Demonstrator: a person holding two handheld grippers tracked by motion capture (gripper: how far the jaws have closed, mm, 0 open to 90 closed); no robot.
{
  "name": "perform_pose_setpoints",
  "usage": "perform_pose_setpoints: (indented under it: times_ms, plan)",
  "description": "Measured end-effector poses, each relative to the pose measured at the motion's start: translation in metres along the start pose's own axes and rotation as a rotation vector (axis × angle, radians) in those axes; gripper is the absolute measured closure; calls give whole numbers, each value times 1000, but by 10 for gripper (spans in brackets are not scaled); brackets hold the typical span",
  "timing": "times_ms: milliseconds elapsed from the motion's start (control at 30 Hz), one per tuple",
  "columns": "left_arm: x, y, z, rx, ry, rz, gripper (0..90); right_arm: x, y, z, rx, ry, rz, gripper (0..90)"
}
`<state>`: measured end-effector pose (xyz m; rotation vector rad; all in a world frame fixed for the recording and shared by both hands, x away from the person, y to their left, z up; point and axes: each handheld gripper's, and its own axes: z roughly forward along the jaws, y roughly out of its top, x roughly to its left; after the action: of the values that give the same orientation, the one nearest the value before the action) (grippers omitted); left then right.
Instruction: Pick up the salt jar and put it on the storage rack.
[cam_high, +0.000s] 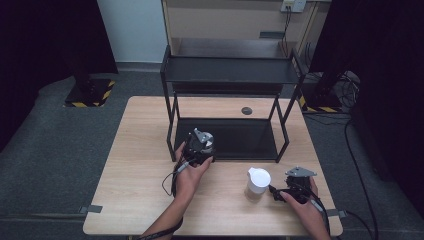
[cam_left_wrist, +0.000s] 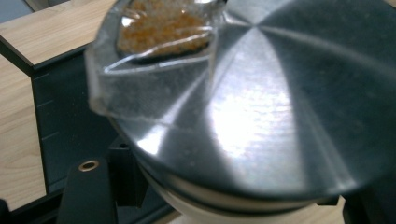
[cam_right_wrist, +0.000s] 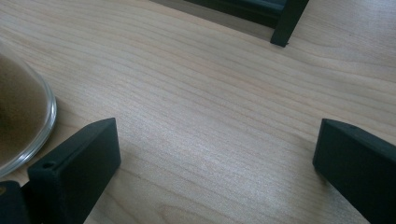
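Observation:
A jar with a shiny metal lid (cam_left_wrist: 261, 107) and a clear flip flap over orange granules (cam_left_wrist: 159, 28) sits between the jaws of my left gripper (cam_high: 201, 144), which is shut on it. One black finger (cam_left_wrist: 88, 191) shows below the lid. The gripper holds the jar at the front left of the black rack's lower shelf (cam_high: 240, 137). My right gripper (cam_high: 280, 192) rests on the table at the front right, jaws wide open (cam_right_wrist: 210, 163) over bare wood. A white-lidded glass jar (cam_high: 258, 181) stands just to its left, its glass wall (cam_right_wrist: 23, 116) outside the left jaw.
The two-tier black rack (cam_high: 227, 70) stands at the back middle of the wooden table (cam_high: 145, 150). One rack leg (cam_right_wrist: 286, 25) stands ahead of the right gripper. A small dark round disc (cam_high: 246, 110) lies behind the rack. Cables trail off the table's right edge.

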<state>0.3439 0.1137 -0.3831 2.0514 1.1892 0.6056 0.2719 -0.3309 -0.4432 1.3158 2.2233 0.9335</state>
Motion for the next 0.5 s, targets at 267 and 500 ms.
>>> perform_pose_setpoints:
  times_ms: [267, 500]
  plan:
    - [2, 11, 16, 3, 18, -5, 298, 0, 0, 0, 0, 2, -1, 13]
    - [0, 16, 27, 2, 16, -3, 298, -1, 0, 0, 0, 2, -2, 13]
